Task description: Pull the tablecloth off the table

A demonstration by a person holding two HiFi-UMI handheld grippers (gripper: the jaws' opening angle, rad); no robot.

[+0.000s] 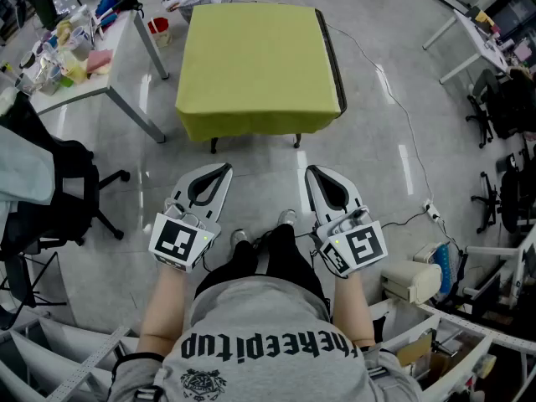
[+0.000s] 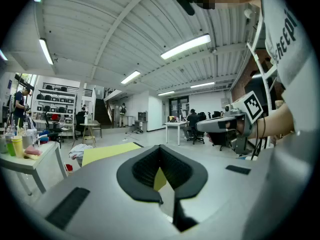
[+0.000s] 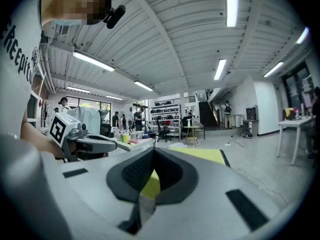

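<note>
None of the pulling is done yet, as far as the views show. The yellow-green tablecloth (image 1: 255, 65) lies spread flat and smooth over the whole of the small square tabletop (image 1: 332, 57). Its front edge hangs down evenly over the near side, and only a dark strip of the tabletop's right edge and the feet below show. No corner is lifted, bunched or slid off.

Both tools are well apart from the cloth, held close in front of the person's body and pointing roughly level toward it. The left hand-held gripper (image 1: 224, 169) has its jaws closed together with nothing between them; in its own view the cloth (image 2: 107, 153) shows only far beyond the tips. The right hand-held gripper (image 1: 311, 171) is likewise closed and empty, with the cloth (image 3: 200, 155) in the distance ahead.

Bare floor (image 1: 260, 162) lies between the person and the near hem. A white desk (image 1: 100, 86) stands just left of the cloth, an office chair (image 1: 59, 191) nearer on the left, and a cable (image 1: 394, 99) trails across the floor on the right.

So everything is left, I judge: the approach, opening the jaws, pinching the near hem, and drawing the cloth clear.
</note>
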